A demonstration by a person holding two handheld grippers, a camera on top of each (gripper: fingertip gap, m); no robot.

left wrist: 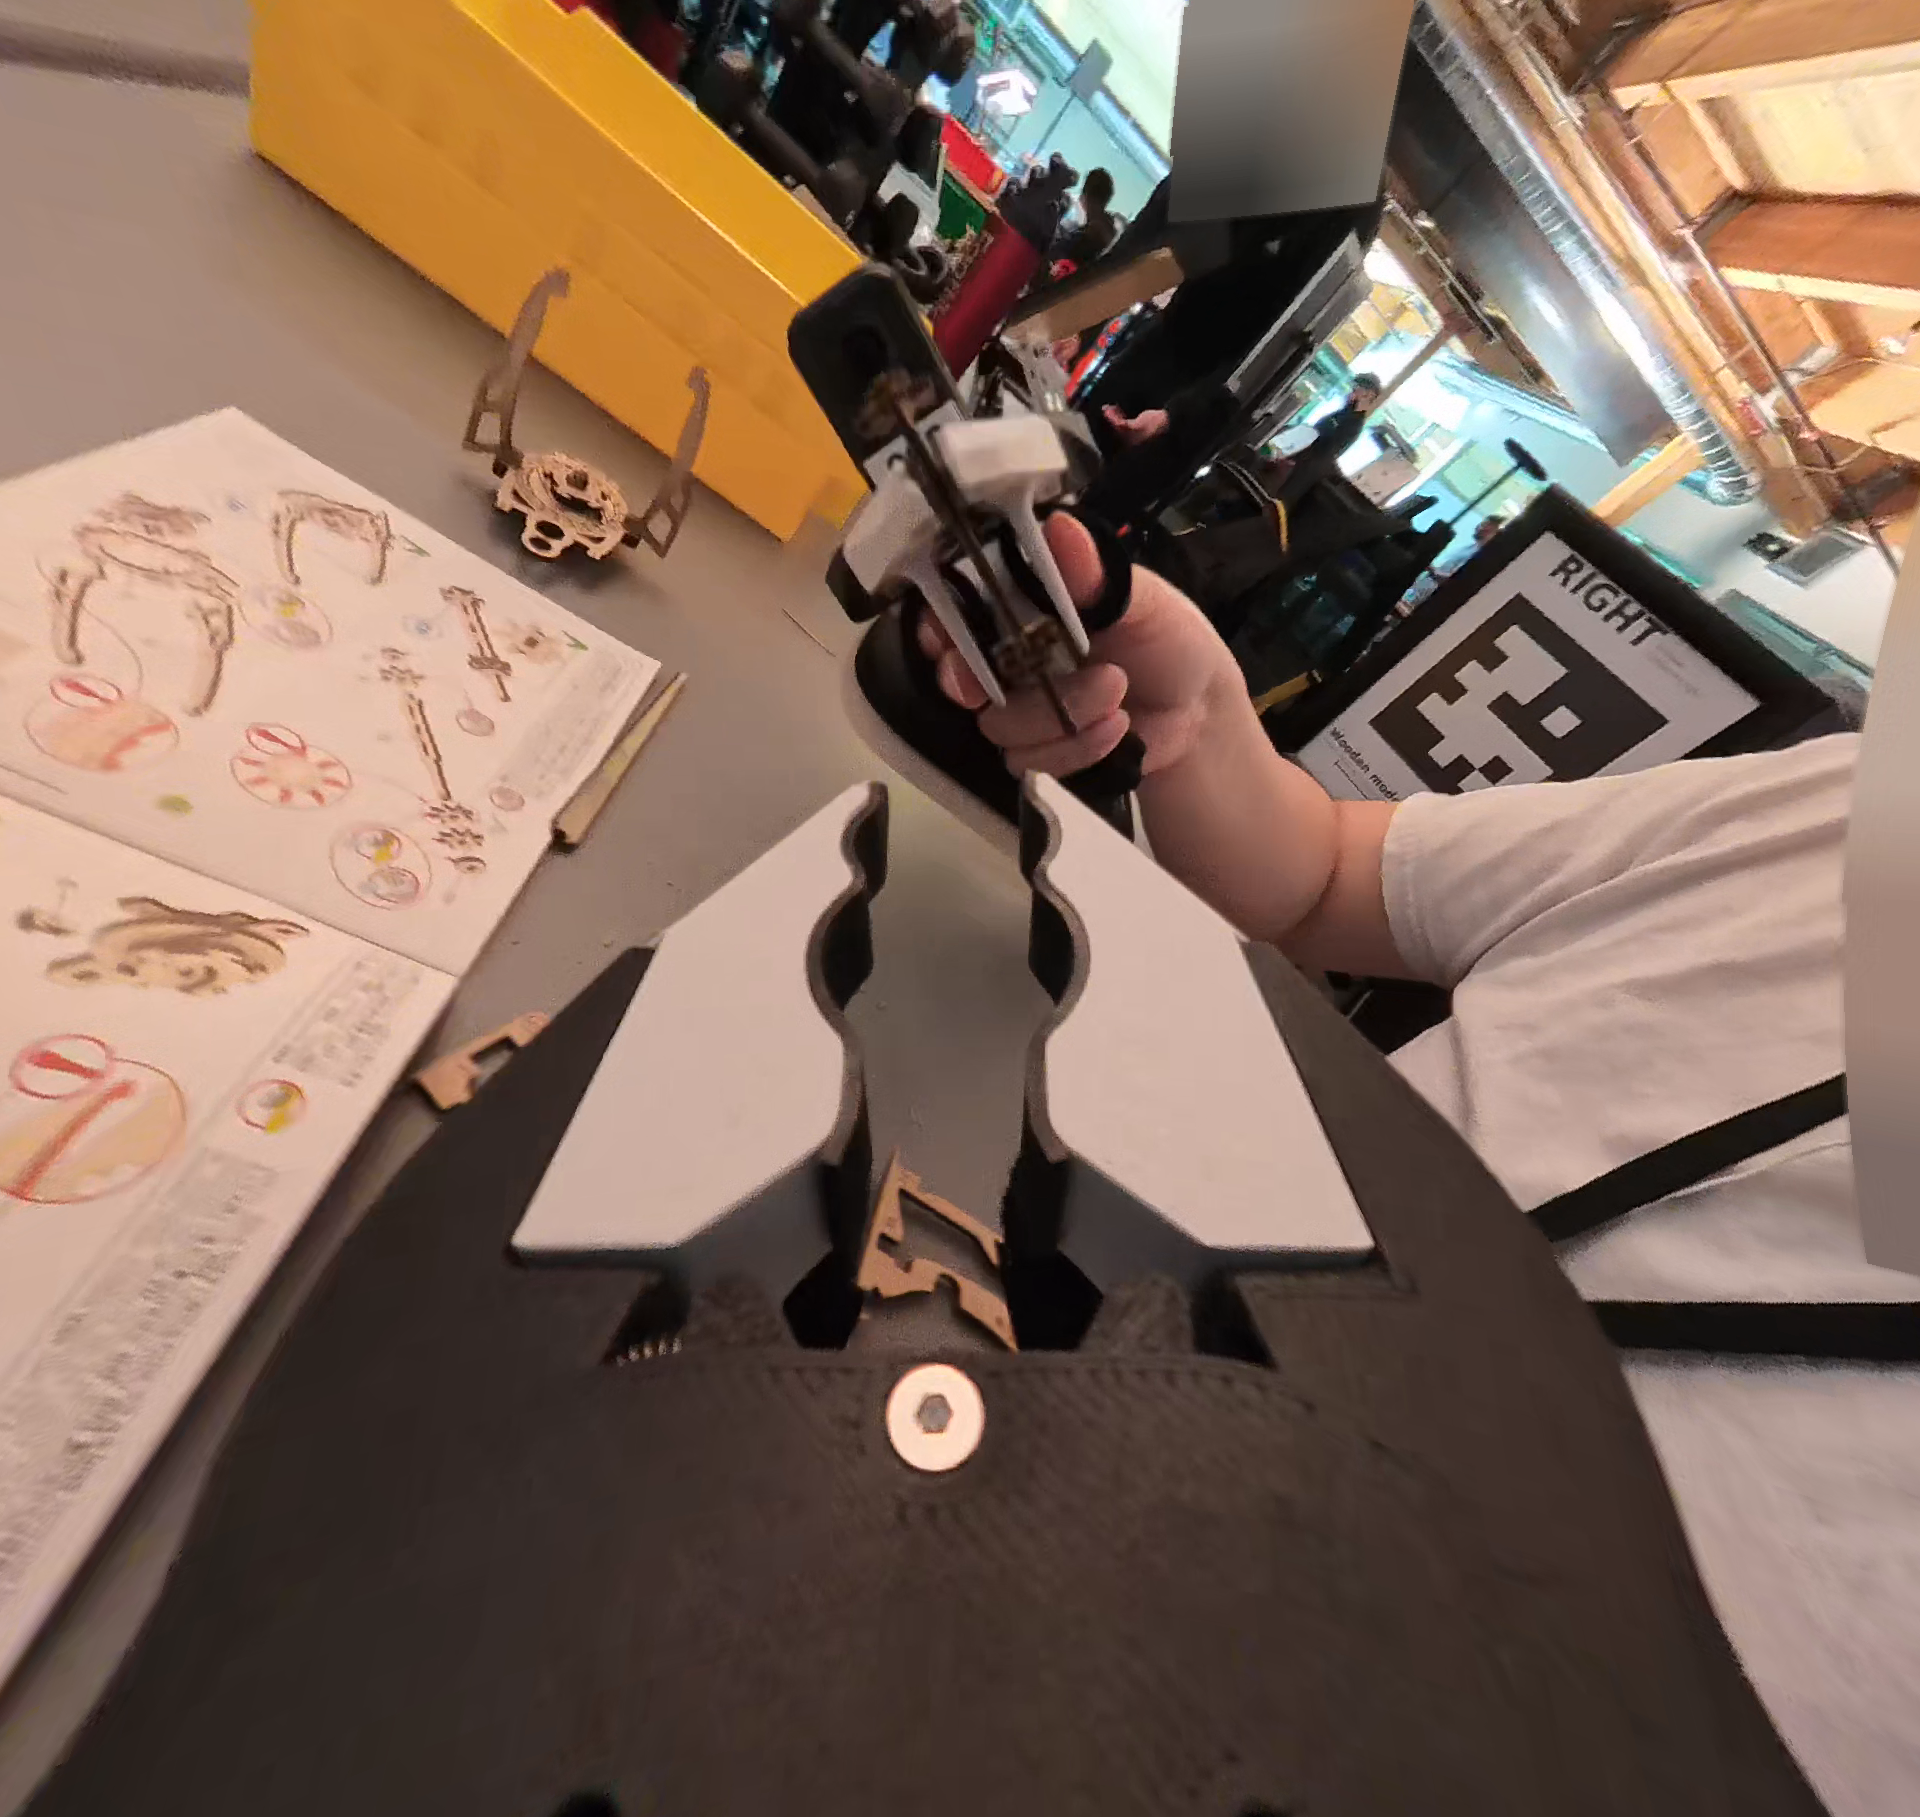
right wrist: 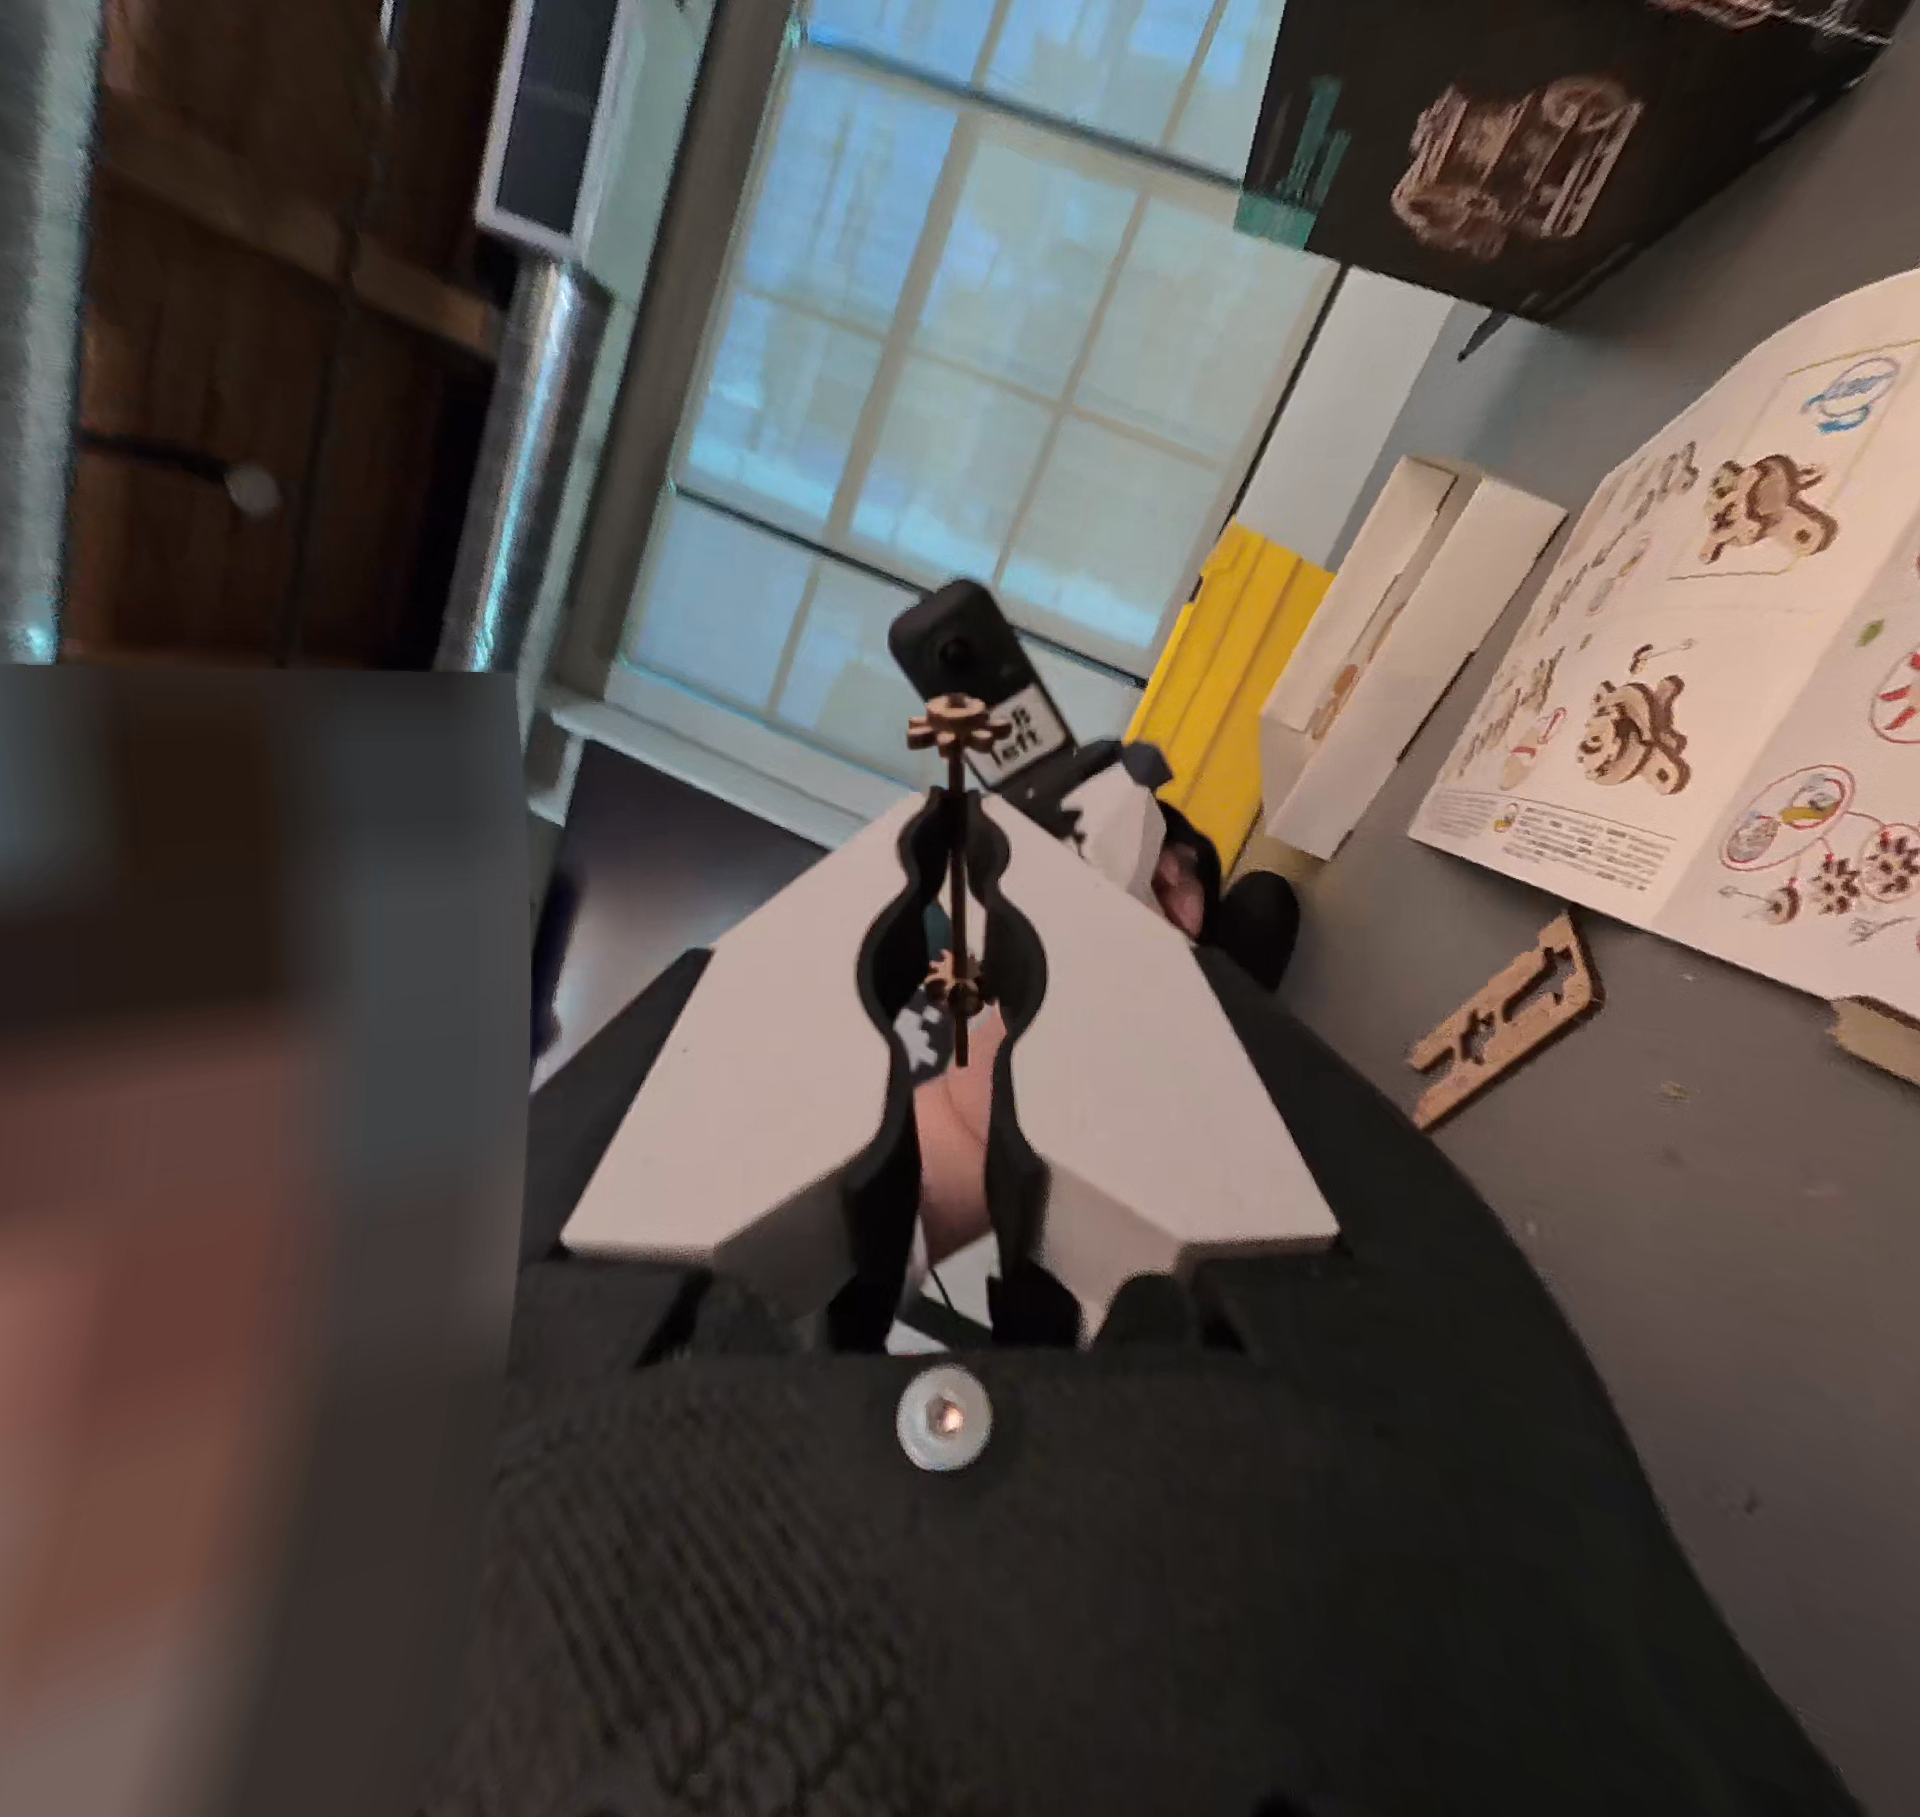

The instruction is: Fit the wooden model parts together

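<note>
My right gripper (right wrist: 951, 806) is shut on a thin wooden axle (right wrist: 956, 894) with a small gear (right wrist: 948, 718) above the tips and another gear between the pads. In the left wrist view a hand holds this right gripper (left wrist: 1034, 671) and its axle (left wrist: 977, 562) up in the air, just beyond my left gripper (left wrist: 956, 801). The left gripper is open, with a clear gap between its tips. A small flat wooden part (left wrist: 935, 1248) shows through the gap at the finger bases. A part-built wooden model (left wrist: 566, 500), a hub with two upright arms, stands on the grey table (left wrist: 208, 292).
An open instruction booklet (left wrist: 260, 676) lies at the left, also in the right wrist view (right wrist: 1714, 676). A yellow bin (left wrist: 520, 157) stands behind the model. Loose wood on the table: a stick (left wrist: 618, 759), a small part (left wrist: 478, 1071), an offcut frame (right wrist: 1507, 1019). Boxes (right wrist: 1403, 624) stand farther back. Across from one pair of fingers to the other is roughly 6 cm. The part-built wooden model (left wrist: 566, 500) is about 20 cm from my right fingertips.
</note>
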